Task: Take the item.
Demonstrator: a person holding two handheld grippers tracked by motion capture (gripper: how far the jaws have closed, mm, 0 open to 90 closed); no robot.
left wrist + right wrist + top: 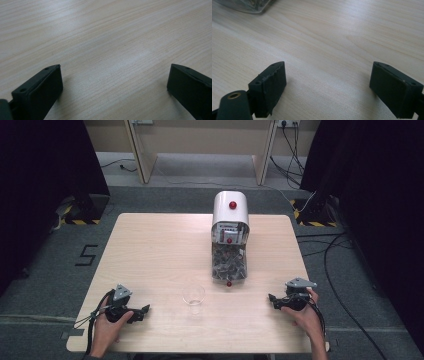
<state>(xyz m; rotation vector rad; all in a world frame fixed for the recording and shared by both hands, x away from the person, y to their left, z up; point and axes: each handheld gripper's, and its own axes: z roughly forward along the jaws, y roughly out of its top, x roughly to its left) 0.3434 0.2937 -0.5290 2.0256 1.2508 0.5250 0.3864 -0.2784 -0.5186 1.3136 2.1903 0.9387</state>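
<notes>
A white dispenser (230, 207) with red knobs and a clear bin of wrapped pieces (229, 262) stands at the table's middle back. A small clear cup (193, 296) sits empty in front of it. My left gripper (145, 310) rests on the table at the front left, held in a hand, jaws pointing right. Its jaws (115, 82) are wide apart with bare wood between them. My right gripper (271, 300) rests at the front right, pointing left. It (328, 80) is open too, over bare wood, and the bin's corner (249, 5) shows at the top left.
The light wooden table (150, 250) has bare room left of the dispenser and between the grippers. Cables (340, 285) lie on the grey carpet to the right. Dark curtains (45, 170) flank both sides, and wooden legs (142, 155) stand behind.
</notes>
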